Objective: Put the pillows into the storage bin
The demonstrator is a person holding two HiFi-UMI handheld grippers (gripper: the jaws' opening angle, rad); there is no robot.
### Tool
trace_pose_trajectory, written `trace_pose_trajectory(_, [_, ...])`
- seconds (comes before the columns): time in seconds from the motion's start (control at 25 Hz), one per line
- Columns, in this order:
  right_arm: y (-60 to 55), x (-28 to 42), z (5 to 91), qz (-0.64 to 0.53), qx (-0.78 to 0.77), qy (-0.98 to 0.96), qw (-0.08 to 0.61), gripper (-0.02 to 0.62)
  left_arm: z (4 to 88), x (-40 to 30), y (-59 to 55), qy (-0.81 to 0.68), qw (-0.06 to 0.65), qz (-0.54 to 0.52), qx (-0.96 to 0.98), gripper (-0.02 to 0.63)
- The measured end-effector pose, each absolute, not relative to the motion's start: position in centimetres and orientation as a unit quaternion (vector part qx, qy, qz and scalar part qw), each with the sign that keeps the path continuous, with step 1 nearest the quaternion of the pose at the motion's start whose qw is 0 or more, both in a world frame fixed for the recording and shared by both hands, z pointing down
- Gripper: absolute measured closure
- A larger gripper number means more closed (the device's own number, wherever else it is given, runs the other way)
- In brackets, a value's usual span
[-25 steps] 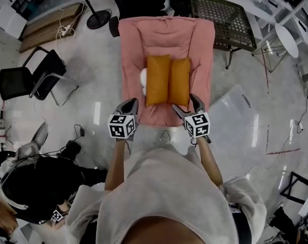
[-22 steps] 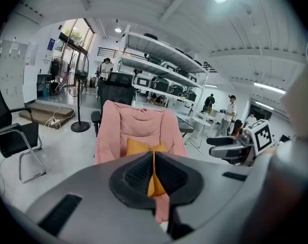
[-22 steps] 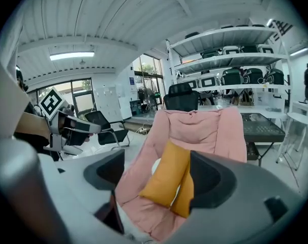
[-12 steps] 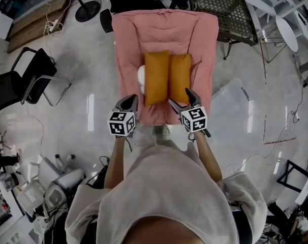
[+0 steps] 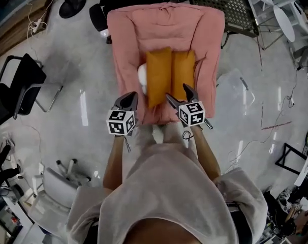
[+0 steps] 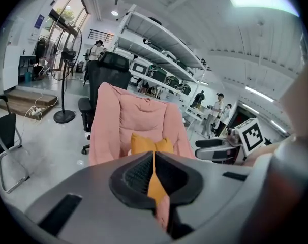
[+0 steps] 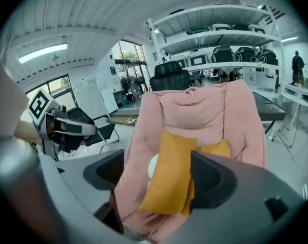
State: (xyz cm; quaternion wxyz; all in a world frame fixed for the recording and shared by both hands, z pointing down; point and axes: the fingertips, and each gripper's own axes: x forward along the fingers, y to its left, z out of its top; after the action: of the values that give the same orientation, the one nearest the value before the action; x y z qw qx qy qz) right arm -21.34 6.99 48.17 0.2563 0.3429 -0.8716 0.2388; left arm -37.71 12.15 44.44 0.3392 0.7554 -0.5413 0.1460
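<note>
Two orange pillows (image 5: pixel 159 78) (image 5: pixel 183 70) lie side by side on the seat of a pink armchair (image 5: pixel 164 29). My right gripper (image 5: pixel 178 94) is open, its jaws at the front edge of the pillows and touching nothing. In the right gripper view the pillows (image 7: pixel 169 179) show in the wide gap of that gripper (image 7: pixel 156 161). My left gripper (image 5: pixel 126 101) is shut and empty, just off the seat's front left corner. In the left gripper view its jaws (image 6: pixel 153 154) leave only a slit, with the pillows (image 6: pixel 151 145) beyond. A clear plastic bin (image 5: pixel 233 83) sits on the floor right of the chair.
A white round thing (image 5: pixel 142 75) is tucked against the left pillow. A black chair (image 5: pixel 17 85) stands at the left, a dark mesh chair (image 5: pixel 220 4) behind the armchair at the right, and a fan base (image 5: pixel 72 4) at the back left. Cables lie on the floor.
The person has stepped toward the armchair. Both grippers have come closer to the pillows, the right one reaching their front edge. Neither gripper's jaws have changed.
</note>
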Motion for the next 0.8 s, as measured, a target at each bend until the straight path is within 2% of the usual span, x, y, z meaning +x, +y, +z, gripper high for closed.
trace_pose_trajectory(0.48, [4.4, -24.3, 58.0, 0.291, 0.339, -0.85, 0.28, 0.123, 48.6, -37.8, 10.1, -0.53, 0.36, 0.155, 0.752, 0.588])
trace_pose_trajectory(0.8, [1.7, -25.1, 66.2, 0.324, 0.328, -0.832, 0.307, 0.115, 51.2, -36.0, 8.3, -0.535, 0.364, 0.161, 0.745, 0.588])
